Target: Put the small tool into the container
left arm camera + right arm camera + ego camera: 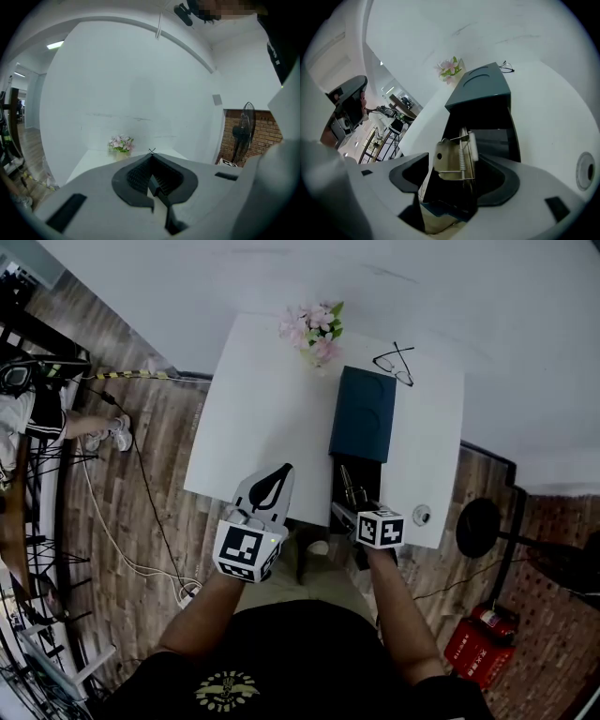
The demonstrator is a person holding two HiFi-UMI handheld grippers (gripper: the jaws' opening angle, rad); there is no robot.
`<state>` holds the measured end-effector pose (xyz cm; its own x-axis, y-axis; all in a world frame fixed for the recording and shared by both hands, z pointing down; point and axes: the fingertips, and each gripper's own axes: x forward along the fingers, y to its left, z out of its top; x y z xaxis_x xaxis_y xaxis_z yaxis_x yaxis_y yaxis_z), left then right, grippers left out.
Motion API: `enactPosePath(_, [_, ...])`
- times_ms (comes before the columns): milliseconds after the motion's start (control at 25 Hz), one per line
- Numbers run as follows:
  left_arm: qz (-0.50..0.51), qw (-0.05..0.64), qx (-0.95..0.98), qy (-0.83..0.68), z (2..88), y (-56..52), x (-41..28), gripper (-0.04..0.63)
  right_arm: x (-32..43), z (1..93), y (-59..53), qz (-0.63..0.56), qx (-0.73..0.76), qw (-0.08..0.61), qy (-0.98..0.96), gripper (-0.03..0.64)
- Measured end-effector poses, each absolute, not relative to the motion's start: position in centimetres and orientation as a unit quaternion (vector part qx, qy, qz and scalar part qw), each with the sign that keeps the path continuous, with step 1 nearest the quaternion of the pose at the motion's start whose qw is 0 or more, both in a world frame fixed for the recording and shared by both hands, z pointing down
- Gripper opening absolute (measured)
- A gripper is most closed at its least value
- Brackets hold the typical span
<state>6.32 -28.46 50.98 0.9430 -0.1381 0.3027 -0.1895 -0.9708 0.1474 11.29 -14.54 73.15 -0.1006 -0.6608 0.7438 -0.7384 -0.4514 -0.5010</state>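
Looking over the person's shoulders, I see a white table (246,409) with a dark teal container (364,413) lying on its right half, its closed top toward the far side and its black open part reaching the near edge. The small tool (452,159) is there, over that open black part at the near end of the container, between the jaws of the right gripper (457,178). It is a little metal piece of dull brassy-silver colour: a flat plate with rounded corners and a small hole near one edge, a thin coil spring running along its face, a wire frame round it and a pale bar on its right side. From above it shows as a narrow brassy sliver standing up out of the dark opening. The right gripper's jaws stand wide apart with nothing squeezed between them; the tool sits closer to the right-hand jaw, and I cannot tell whether it touches that jaw. The left gripper (284,469) hangs over the near edge of the table, left of the container and well apart from it, its jaws closed together to a point with nothing between them. Pink flowers (314,332) stand at the far edge of the table, eyeglasses (394,362) lie just beyond the container to its right, and a small round disc (422,514) sits near the right front corner. A black fan (478,526) stands on the wooden floor to the right.
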Motion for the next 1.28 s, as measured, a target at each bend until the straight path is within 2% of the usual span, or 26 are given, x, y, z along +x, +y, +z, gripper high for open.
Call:
enactPosePath(200, [0.145,0.080,0.983,-0.085,49.3,-28.0,5.1,0.008,12.0,71.5,-13.6,0.513,0.685,0.016,-0.517,0.296])
enactPosePath(480, [0.152,0.113,0.976,-0.104,48.5,-27.3,6.0,0.008,13.3,66.1,-12.1,0.448,0.729,-0.021,-0.517,0.294])
enactPosePath(640, [0.132,0.144,0.977,-0.086,47.7,-26.8,7.6,0.008,14.9,62.0,-11.6,0.371,0.769,-0.025,-0.519,0.199])
enactPosePath(840, [0.123,0.154,0.979,-0.056,46.3,-25.3,7.7,0.008,16.1,56.0,-9.9,0.275,0.815,-0.026,-0.509,0.002])
enactPosePath(1000, [0.120,0.164,0.978,-0.039,44.9,-24.6,6.9,0.008,15.6,51.1,-9.1,0.205,0.829,-0.022,-0.520,0.002])
enactPosePath(1280, [0.104,0.131,0.985,-0.035,41.8,-23.1,6.0,0.008,14.8,45.2,-8.1,0.147,0.831,-0.008,-0.536,0.002])
